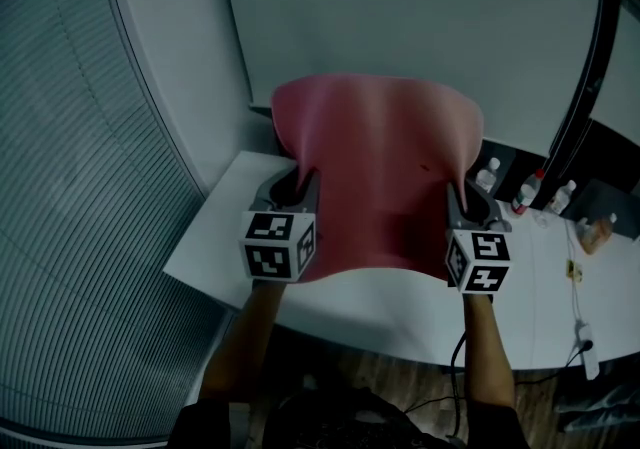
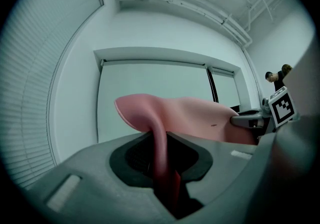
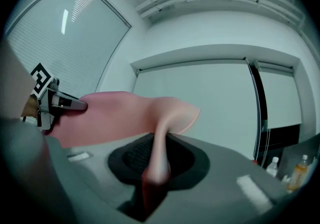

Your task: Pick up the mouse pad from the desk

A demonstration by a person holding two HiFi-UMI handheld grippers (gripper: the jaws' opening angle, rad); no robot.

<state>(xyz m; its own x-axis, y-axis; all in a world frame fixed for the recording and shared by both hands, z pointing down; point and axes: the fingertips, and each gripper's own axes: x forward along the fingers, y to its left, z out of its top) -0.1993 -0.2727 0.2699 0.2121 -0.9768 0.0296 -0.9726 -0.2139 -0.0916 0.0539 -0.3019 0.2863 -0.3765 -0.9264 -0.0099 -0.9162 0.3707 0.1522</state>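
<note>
Window blinds [image 1: 60, 187] are filling the whole left side, w/ a pale wall panel [image 1: 420, 27] taking up the far side behind the bench. The white bench [image 1: 330, 312] is running from near left off to the right, its rounded front edge sitting over a wood floor [image 1: 400, 377].

The pink mouse pad [image 1: 385, 167] is hanging in the air above the left part of the bench, stretched btwn the two grippers. Its far edge is standing highest and curling at the corners, and its near edge is sagging a little in the middle (can't tell if that low edge is brushing the bench).

The left gripper [image 1: 300, 185] is pinching the pad's left edge. In the left gripper view its jaws [image 2: 162, 168] are pressing together on the thin pad [image 2: 200, 118], which is rising out of them and folding over to the right. The right gripper [image 1: 465, 195] is doing the same on the pad's right edge. In the right gripper view the jaws [image 3: 155, 173] are squeezing the pad [image 3: 115, 118], w/ the sheet bending away to the left. Both marker cubes are facing the person, forearms reaching in from the near side.

Three small bottles [image 1: 530, 192] are standing at the far right of the bench, well apart from the pad. A thin cable [image 1: 578, 307] is trailing along the right end.
</note>
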